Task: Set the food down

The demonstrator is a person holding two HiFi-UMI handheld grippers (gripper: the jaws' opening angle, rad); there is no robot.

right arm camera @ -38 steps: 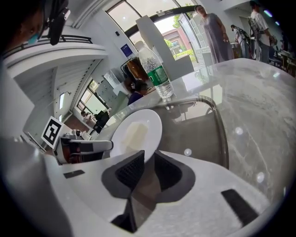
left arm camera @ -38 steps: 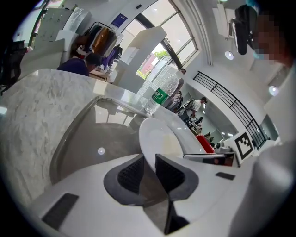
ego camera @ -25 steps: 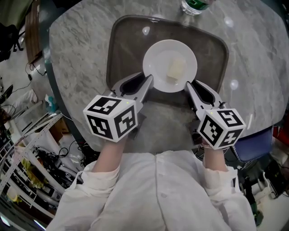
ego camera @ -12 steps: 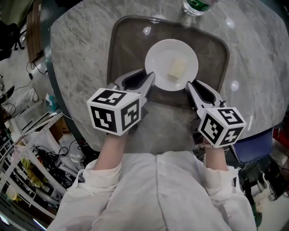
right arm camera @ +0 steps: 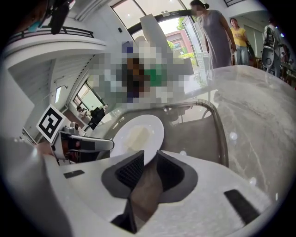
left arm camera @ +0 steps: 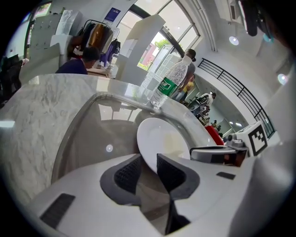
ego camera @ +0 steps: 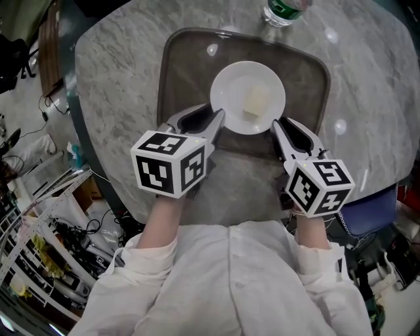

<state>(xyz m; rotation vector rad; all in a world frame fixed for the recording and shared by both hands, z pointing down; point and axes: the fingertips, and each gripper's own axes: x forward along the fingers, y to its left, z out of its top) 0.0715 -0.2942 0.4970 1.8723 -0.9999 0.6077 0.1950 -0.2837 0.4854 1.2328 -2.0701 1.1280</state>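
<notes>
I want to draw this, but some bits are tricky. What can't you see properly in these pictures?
1. The food: head view, a pale block on the white plate, too small and washed out to name.
2. The plate's underside: both gripper views, hidden by the left gripper and right gripper shut on its rim; on the tray or lifted, unclear.
3. The bottle: head view, cut off by the top edge.

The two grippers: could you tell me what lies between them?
The white plate carrying pale food, held at its rim by the left gripper and right gripper, in the head view.
</notes>
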